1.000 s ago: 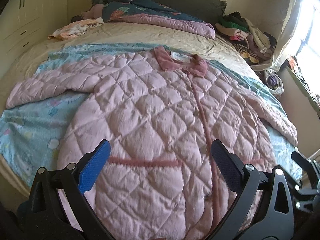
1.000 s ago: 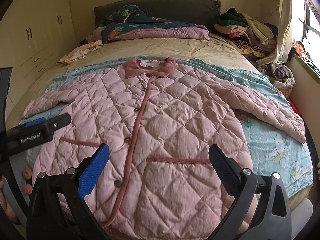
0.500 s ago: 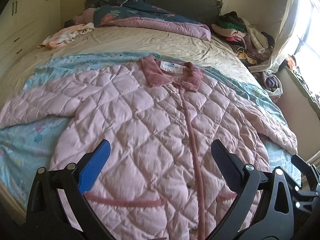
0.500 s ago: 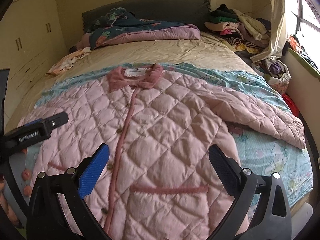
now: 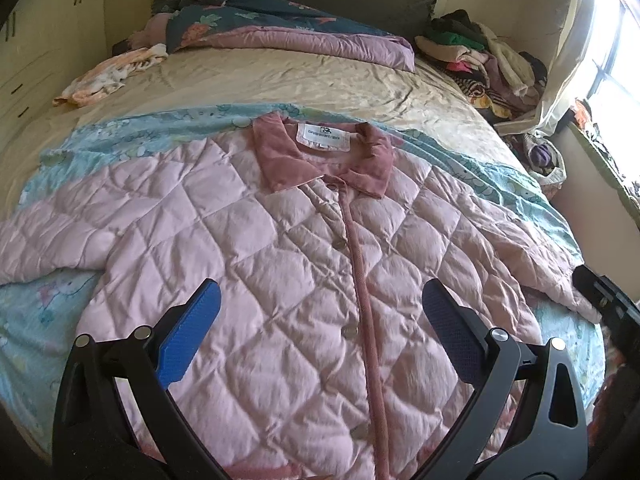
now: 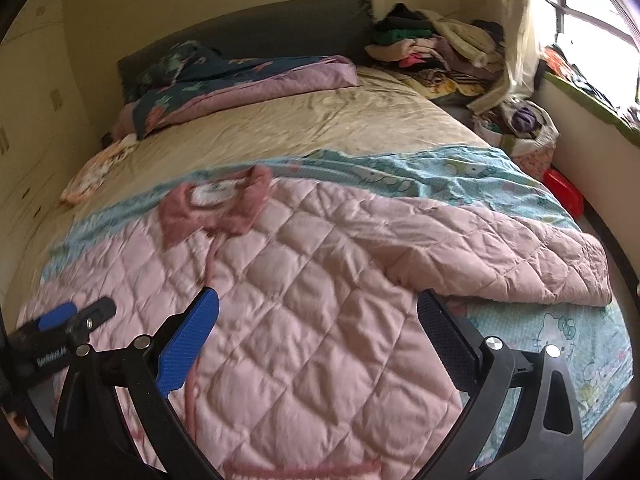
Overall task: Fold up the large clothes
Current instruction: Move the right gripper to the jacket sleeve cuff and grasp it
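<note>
A pink quilted jacket (image 5: 280, 264) lies face up and spread flat on a light-blue cartoon sheet (image 5: 132, 136) across the bed (image 5: 280, 80), collar toward the headboard.

The left wrist view shows the jacket's front sharply: the darker pink collar (image 5: 324, 160) with a white label (image 5: 323, 135), the buttoned placket running down the middle, and 1 sleeve stretching to the left edge of the frame. The left gripper (image 5: 320, 328) hovers above the chest, its fingers spread wide with nothing between them.

The right wrist view shows what the other misses: the full length of the other sleeve (image 6: 500, 248) lying out toward the window side, a red object (image 6: 564, 196) on the floor beside the bed, and the left gripper's tip at the left edge. The right gripper (image 6: 318, 334) is also spread wide and empty, above the jacket's side panel.

The right wrist view is motion-blurred, so the collar and label are smeared there. The jacket's hem is cut off behind the gripper bodies in both views.
</note>
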Tool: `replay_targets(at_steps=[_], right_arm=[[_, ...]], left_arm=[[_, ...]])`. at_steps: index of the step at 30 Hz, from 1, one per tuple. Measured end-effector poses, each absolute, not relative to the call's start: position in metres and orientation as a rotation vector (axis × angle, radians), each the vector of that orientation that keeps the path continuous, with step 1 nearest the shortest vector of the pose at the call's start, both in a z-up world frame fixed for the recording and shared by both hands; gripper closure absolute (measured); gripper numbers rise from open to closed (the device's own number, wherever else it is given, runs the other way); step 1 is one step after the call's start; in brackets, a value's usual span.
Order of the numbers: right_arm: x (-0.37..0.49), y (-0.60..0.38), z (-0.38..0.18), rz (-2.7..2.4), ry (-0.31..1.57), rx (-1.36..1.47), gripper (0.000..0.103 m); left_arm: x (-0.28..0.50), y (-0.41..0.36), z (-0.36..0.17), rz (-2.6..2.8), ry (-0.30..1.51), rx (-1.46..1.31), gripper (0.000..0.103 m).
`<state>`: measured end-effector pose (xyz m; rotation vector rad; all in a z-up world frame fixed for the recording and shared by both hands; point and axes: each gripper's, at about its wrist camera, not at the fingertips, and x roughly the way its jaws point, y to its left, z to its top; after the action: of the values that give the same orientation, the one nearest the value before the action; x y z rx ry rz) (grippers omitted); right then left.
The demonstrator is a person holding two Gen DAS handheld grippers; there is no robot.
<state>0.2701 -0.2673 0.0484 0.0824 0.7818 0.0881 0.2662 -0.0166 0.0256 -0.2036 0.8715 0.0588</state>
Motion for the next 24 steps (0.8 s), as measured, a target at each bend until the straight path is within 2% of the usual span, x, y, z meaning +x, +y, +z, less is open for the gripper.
replay_targets(at_steps=[12,24], right_arm=[[0.314,-0.356,0.012,-0.124,0.821,0.237,0.004],[0.323,-0.460,-0.035,-0.358,0.853,0.416,0.004]], left_arm=[[0.318,-0.042,-0.001,0.033,0.930,-0.175,0.009],[0.358,-0.069,-0.022,0.016,0.956,-0.151,0.009]])
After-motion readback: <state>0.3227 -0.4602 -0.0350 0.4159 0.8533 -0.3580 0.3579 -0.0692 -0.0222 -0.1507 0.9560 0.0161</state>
